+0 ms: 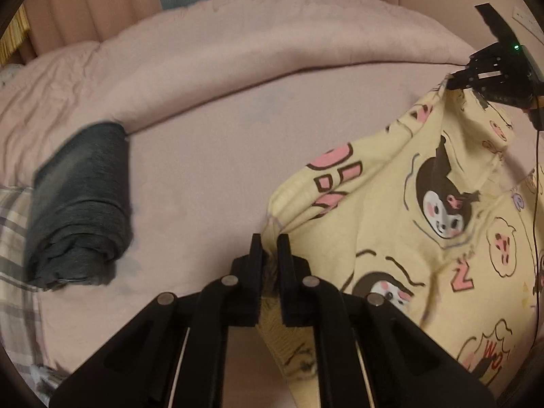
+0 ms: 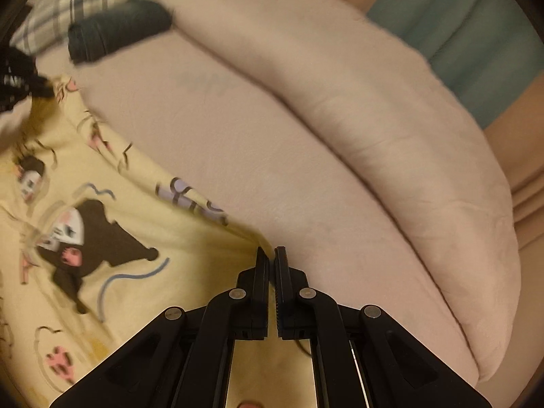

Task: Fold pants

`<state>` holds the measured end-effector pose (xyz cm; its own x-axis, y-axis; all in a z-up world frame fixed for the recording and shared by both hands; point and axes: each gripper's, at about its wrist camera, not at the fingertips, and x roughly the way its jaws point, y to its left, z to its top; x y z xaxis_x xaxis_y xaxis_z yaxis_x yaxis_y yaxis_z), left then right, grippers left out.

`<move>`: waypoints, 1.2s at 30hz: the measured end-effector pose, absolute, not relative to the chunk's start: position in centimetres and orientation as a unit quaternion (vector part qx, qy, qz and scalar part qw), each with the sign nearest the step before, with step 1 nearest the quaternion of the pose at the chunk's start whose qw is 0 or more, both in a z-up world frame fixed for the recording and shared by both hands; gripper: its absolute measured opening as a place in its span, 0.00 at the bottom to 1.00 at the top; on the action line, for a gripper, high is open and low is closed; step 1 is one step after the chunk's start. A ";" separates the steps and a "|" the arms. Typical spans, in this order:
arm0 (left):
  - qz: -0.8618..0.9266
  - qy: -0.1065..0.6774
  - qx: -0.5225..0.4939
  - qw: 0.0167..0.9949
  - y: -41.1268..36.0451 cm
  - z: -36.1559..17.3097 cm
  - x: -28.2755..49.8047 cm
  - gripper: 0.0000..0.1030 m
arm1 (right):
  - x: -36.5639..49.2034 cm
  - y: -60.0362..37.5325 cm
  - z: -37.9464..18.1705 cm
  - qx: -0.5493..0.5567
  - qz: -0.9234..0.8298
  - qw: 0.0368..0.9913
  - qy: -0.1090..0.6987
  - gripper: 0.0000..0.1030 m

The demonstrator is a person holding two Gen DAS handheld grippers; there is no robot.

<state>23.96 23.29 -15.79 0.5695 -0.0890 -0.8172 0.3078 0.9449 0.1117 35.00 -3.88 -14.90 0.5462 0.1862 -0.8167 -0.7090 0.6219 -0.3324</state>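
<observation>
Where the soft, pale-yellow pants [image 1: 391, 210] are gathered up off the bed, their fleecy cloth hangs in loose folds between two grips, printed with dark cartoon figures, pink letters and outlined clouds. At one corner, the left hand-held gripper [image 1: 270, 248] has its flat black jaws nearly together with a pinched ridge of the yellow fabric squeezed between them. Along the opposite edge, the right hand-held gripper [image 2: 271, 258] is likewise clamped almost fully closed, and the cloth's edge runs up into the narrow slit between its ribbed pads. From the left wrist view that same right tool appears at the far upper corner of the garment, lifting a peak of fabric, so the pants drape down from it in a slack sheet.

Beneath them lies the bed [image 1: 210, 156], covered in a smooth, matte pink sheet. A thick, puffy pink duvet [image 2: 391, 156] is bunched in a long rounded roll along its far side. Well apart from the pants, a dark grey knit garment [image 1: 81, 204] sits folded into a chunky roll, resting against a grey-and-white plaid pillow [image 1: 13, 224]. Beige and teal curtains [image 2: 459, 34] hang behind.
</observation>
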 end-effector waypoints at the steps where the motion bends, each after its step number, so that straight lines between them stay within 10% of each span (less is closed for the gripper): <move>1: -0.116 0.445 0.127 0.879 23.2 -15.3 23.2 0.06 | 34.0 -3.0 -14.7 -0.336 0.275 0.818 0.379 0.03; 21: -0.176 0.422 0.180 0.871 24.0 -19.6 8.4 0.07 | 7.3 -5.2 -19.2 -0.475 0.290 0.781 0.285 0.03; 36: -0.203 0.401 0.259 0.855 22.6 -20.4 5.9 0.10 | 6.4 -6.2 -19.6 -0.464 0.300 0.761 0.340 0.03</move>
